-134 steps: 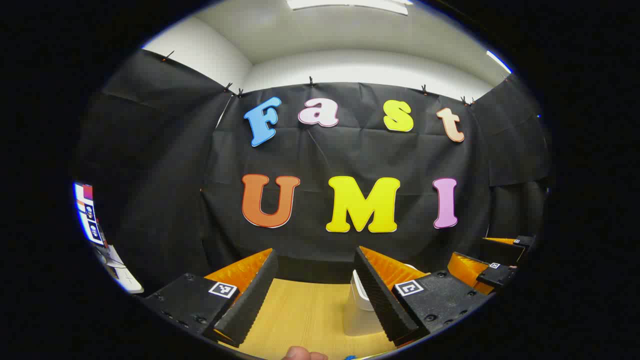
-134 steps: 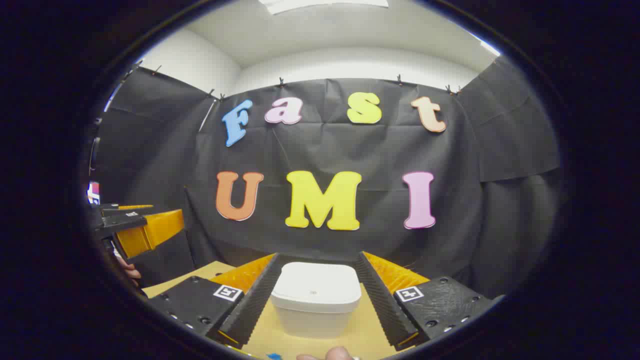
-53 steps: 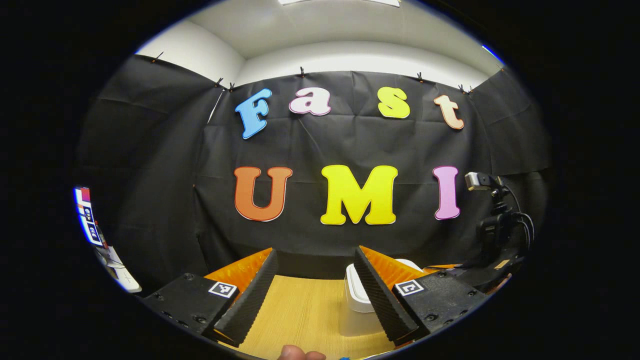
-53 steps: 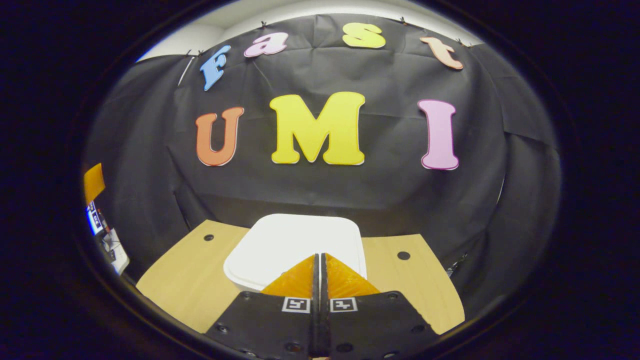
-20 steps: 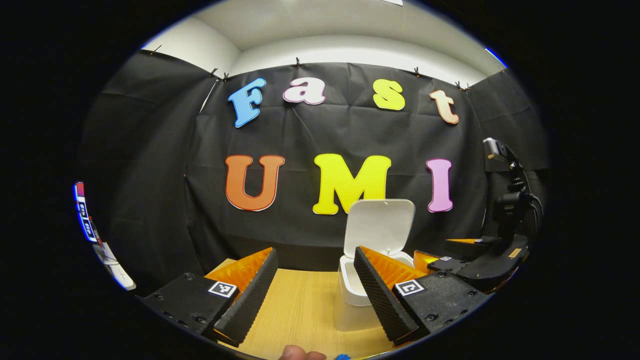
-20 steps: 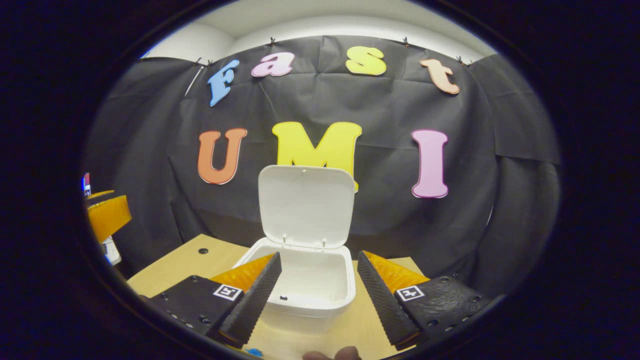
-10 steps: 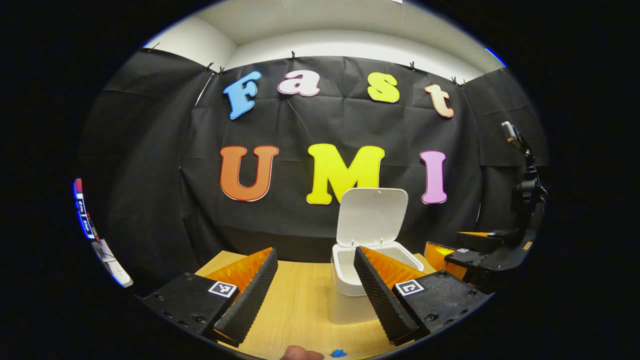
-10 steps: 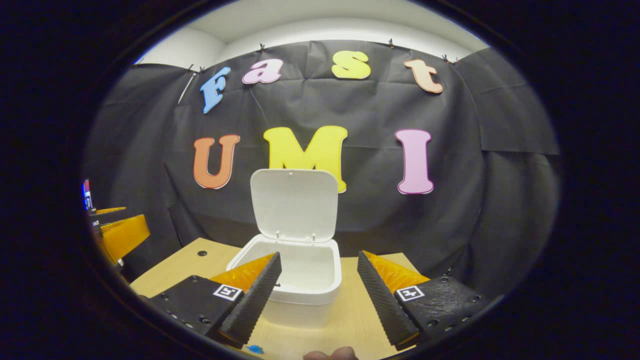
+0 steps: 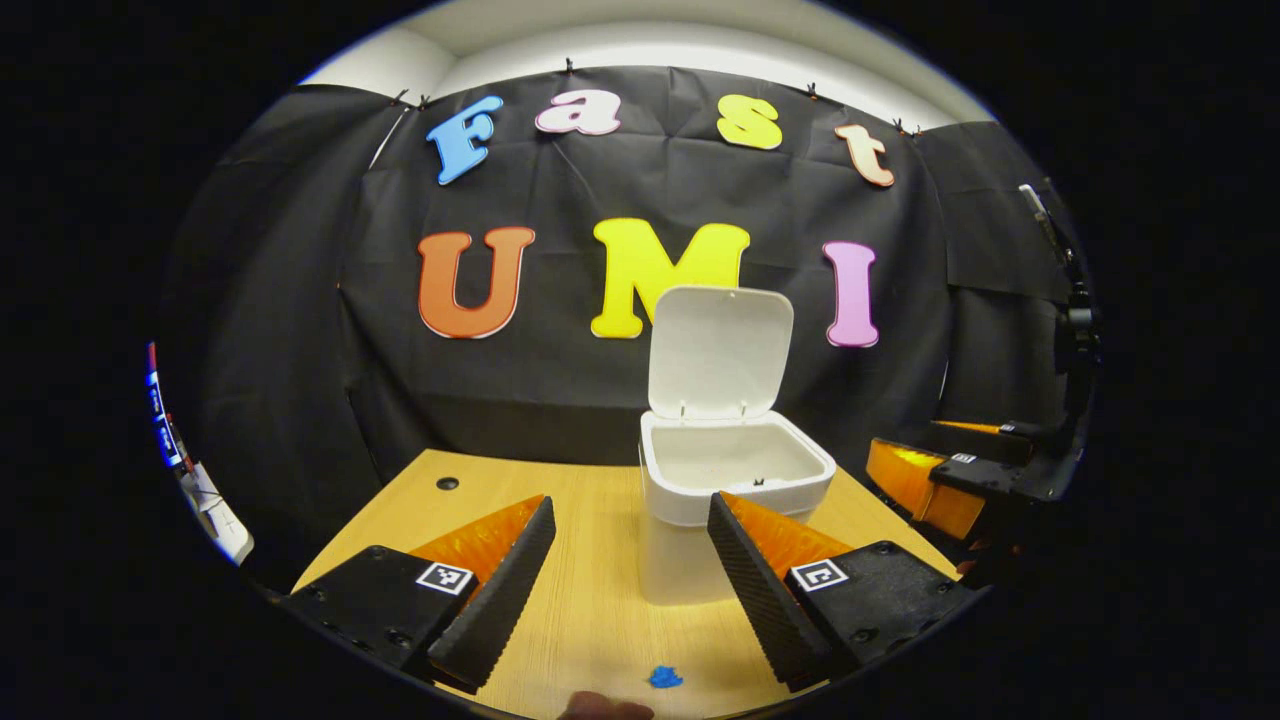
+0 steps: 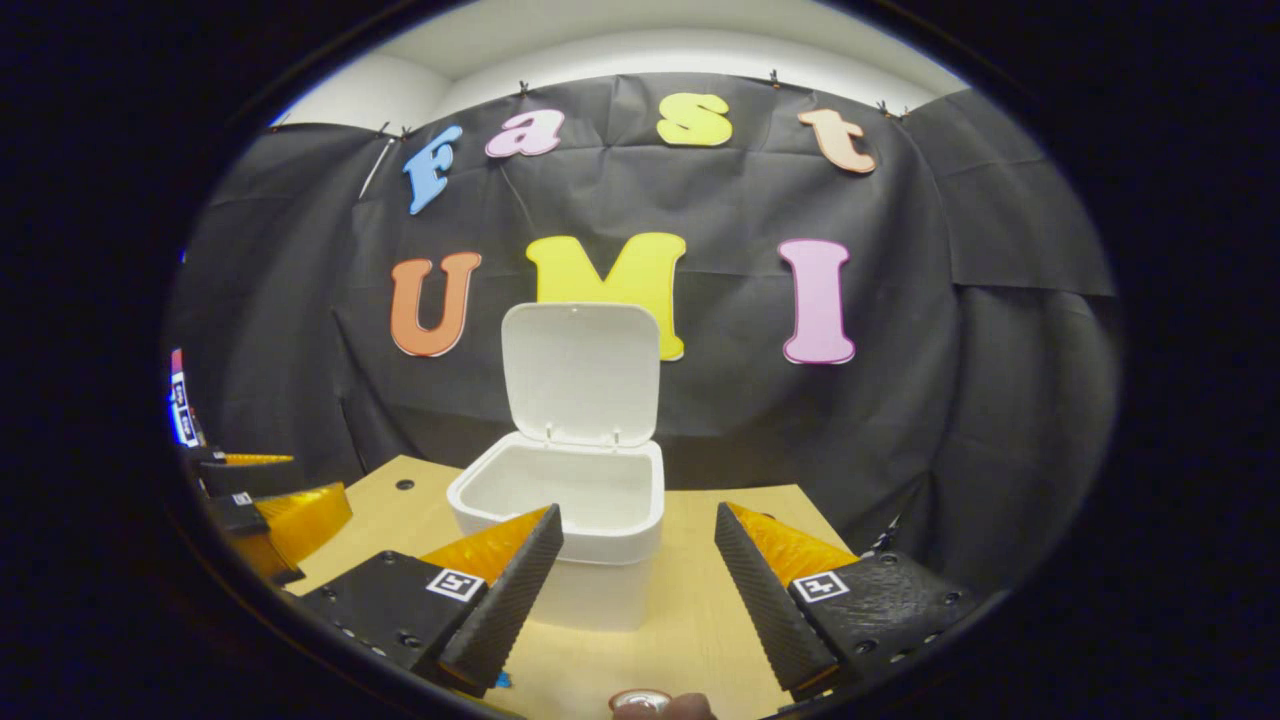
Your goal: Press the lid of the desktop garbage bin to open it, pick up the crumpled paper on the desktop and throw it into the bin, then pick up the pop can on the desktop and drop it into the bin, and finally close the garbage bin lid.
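The white desktop bin (image 9: 690,560) stands on the wooden table (image 9: 590,610) with its lid (image 9: 720,350) swung upright; the inside looks empty. My left gripper (image 9: 630,503) is open, short of the bin and a little to its left. A small blue lump (image 9: 664,677) lies on the table just below its fingers. In the right gripper view the bin (image 10: 600,600) and raised lid (image 10: 580,370) sit ahead, slightly left. My right gripper (image 10: 638,512) is open with nothing between its fingers. A round silvery rim (image 10: 640,700) peeks in at the bottom edge.
The right gripper (image 9: 950,480) hangs to the right of the bin in the left gripper view. The left gripper (image 10: 270,510) shows at the left edge of the right gripper view. Black cloth walls close the back and sides. The table (image 10: 690,620) has small holes near its far corners.
The right gripper, shut over the closed lid 2.6 s ago, opened and drew back; the lid sprang up. Both cameras now sit higher and tilt down, showing more table.
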The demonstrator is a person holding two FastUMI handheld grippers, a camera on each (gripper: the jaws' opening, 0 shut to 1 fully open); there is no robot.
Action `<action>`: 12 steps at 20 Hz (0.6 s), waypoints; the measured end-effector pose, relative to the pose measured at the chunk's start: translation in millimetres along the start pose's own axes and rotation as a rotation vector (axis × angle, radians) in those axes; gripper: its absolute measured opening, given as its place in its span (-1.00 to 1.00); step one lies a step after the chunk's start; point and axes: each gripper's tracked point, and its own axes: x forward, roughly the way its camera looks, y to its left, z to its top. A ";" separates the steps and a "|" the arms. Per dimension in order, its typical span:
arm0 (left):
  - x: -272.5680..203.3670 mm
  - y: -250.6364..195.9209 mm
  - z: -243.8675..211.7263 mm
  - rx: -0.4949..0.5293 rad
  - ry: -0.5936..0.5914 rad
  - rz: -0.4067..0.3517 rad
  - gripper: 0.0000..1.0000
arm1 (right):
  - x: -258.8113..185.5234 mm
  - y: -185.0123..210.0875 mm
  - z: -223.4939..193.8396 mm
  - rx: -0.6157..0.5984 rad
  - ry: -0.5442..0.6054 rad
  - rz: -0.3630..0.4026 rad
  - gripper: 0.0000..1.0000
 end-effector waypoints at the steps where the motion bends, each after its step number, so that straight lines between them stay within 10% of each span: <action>1: 0.1 -1.2 -14.5 -0.002 0.036 0.000 0.99 | -1.9 -3.8 -5.9 -0.004 0.010 -0.005 0.92; 12: 11.2 -33.0 -158.2 -0.081 0.335 -0.023 0.99 | -21.2 -20.4 -71.2 -0.063 0.147 -0.009 0.92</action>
